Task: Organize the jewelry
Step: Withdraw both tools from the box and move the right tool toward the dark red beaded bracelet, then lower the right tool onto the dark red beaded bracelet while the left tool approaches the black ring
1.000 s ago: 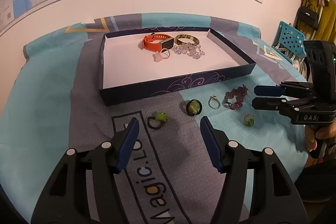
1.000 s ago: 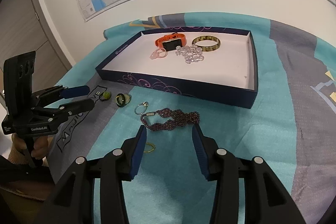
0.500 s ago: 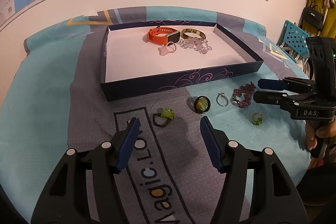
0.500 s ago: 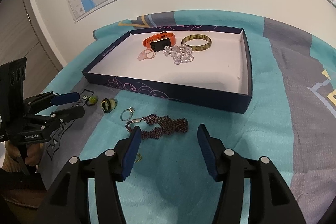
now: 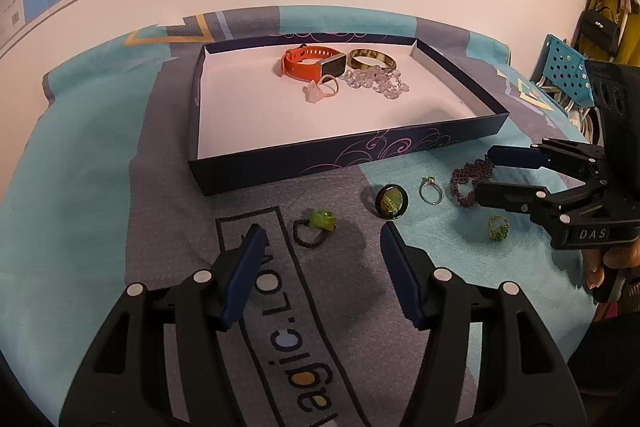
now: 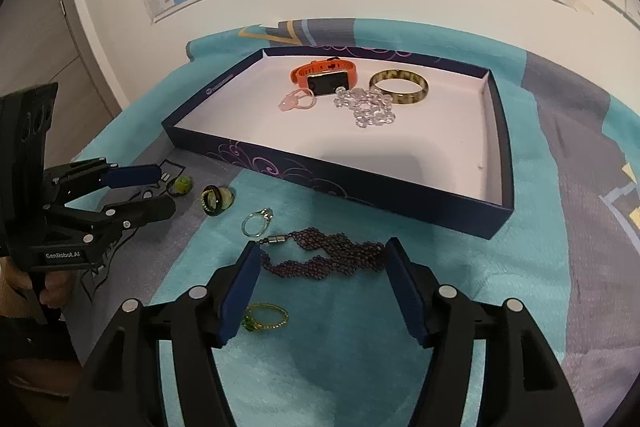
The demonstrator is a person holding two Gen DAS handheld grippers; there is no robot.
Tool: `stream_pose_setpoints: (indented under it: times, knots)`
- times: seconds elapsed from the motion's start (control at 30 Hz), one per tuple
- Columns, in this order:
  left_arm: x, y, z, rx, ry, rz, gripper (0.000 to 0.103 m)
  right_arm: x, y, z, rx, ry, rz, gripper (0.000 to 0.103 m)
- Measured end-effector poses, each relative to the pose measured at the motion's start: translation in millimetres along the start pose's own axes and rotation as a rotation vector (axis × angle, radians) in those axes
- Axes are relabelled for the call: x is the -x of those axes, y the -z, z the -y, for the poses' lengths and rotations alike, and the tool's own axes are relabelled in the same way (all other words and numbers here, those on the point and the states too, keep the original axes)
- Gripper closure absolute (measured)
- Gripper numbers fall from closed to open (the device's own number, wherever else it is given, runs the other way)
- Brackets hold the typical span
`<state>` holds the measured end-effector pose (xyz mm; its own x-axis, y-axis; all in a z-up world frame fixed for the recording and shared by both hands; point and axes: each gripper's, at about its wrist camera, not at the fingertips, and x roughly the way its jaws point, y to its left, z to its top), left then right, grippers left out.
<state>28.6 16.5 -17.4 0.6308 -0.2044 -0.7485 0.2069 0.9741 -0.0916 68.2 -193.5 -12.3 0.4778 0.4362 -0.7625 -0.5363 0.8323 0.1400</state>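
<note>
A purple beaded bracelet (image 6: 324, 259) lies on the teal cloth, right between the fingers of my right gripper (image 6: 323, 247). Its jaws are opening and the pads do not press on the bracelet. Beside it lie a silver ring (image 6: 256, 223), a gold ring with a green stone (image 6: 266, 317) and a dark oval ring (image 6: 216, 199). My left gripper (image 5: 322, 227) hangs open just above a green bead ring (image 5: 316, 225), holding nothing. The dark blue tray (image 5: 340, 155) holds an orange watch (image 5: 308, 61), a bangle (image 5: 370, 58), a crystal bracelet (image 5: 376, 81) and a pink ring (image 5: 320, 91).
The tray's near wall (image 6: 340, 183) stands just beyond the loose jewelry. The white wall with a map rises close behind the table. A blue perforated chair (image 5: 568, 67) and hanging bags stand off the table's right end. A hand (image 5: 604, 263) grips the right tool.
The right gripper's jaws have widened and it has come forward, so the purple bracelet now lies between its fingertips. The left gripper has hardly moved.
</note>
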Motion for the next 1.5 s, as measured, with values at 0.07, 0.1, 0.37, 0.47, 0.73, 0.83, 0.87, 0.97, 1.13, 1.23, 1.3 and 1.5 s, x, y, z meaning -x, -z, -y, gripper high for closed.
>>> stream_pose_setpoints:
  times: [0.07, 0.1, 0.37, 0.47, 0.73, 0.83, 0.87, 0.97, 1.13, 1.23, 1.3, 1.5]
  knots:
    - [-0.9, -0.4, 0.4, -0.002, 0.0, -0.003, 0.045, -1.0, 0.0, -3.5, 0.017, 0.007, -0.005, 0.04]
    - [-1.1, -0.3, 0.0, -0.002, -0.001, -0.004, 0.046, -1.9, -0.7, -4.7, 0.021, 0.01, -0.007, 0.04]
    - [0.7, -1.0, 3.6, -0.015, 0.011, 0.009, 0.046, 7.1, -0.9, -2.0, 0.003, 0.013, 0.024, 0.04]
    - [2.4, -2.4, 8.7, -0.029, 0.022, 0.022, 0.046, 13.2, -3.1, -7.2, 0.024, -0.005, 0.047, 0.04]
    - [3.8, -3.7, 20.7, -0.071, 0.039, 0.037, 0.046, 16.0, -3.1, -8.9, 0.031, -0.006, 0.057, 0.041]
    - [5.4, -4.2, 22.3, -0.079, 0.047, 0.045, 0.047, 21.1, 0.4, 5.3, -0.021, -0.004, 0.062, 0.041]
    - [5.2, -4.6, 22.7, -0.082, 0.05, 0.046, 0.047, 22.6, 1.7, 8.4, -0.03, -0.007, 0.062, 0.041]
    - [4.5, -4.9, 25.0, -0.092, 0.056, 0.046, 0.048, 27.0, 7.4, 12.3, -0.037, -0.018, 0.054, 0.041]
    - [2.1, -5.7, 28.8, -0.104, 0.065, 0.043, 0.05, 23.6, 14.5, 1.4, -0.005, -0.043, 0.028, 0.042]
    - [0.0, -5.8, 29.7, -0.108, 0.071, 0.037, 0.052, 21.1, 18.0, -7.6, 0.013, -0.068, 0.02, 0.044]
    - [-0.9, -5.9, 29.8, -0.109, 0.073, 0.034, 0.054, 20.7, 19.6, -11.9, 0.022, -0.08, 0.015, 0.047]
    - [-4.2, -7.1, 29.2, -0.104, 0.088, 0.026, 0.058, 19.5, 20.1, -14.0, 0.022, -0.082, 0.014, 0.047]
